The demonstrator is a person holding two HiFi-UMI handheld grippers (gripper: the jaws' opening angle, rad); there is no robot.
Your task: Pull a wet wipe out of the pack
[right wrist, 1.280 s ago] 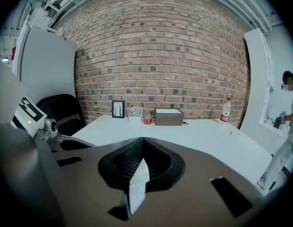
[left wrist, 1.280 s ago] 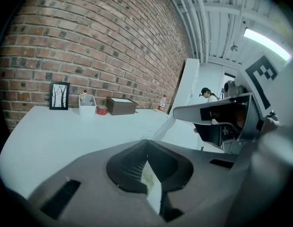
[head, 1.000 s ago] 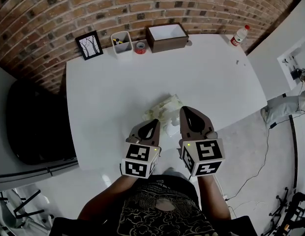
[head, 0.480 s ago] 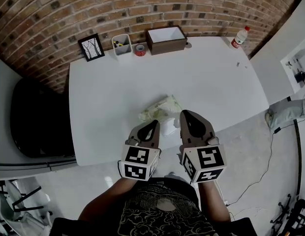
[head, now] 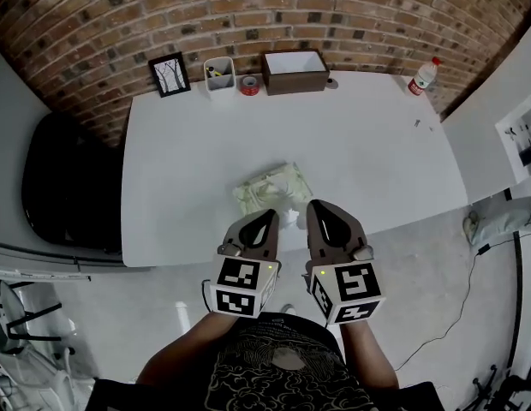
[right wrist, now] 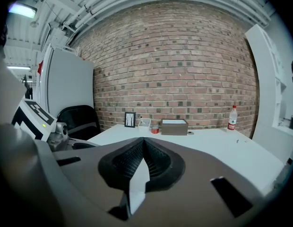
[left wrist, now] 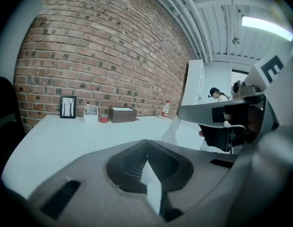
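Wet wipe [head: 289, 219]: thin white sheet, one end pinched in the left gripper [head: 269, 218] fingers, the other in the right gripper [head: 315, 206] fingers. Pack [head: 270, 191], a crinkled pale-green rectangle, lies just beyond both fingertips on the smooth white surface [head: 360, 144], its long axis slanting away rightward.

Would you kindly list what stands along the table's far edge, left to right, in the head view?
Framed tree picture, white pen holder, red tape roll, dark brown box, plastic bottle.
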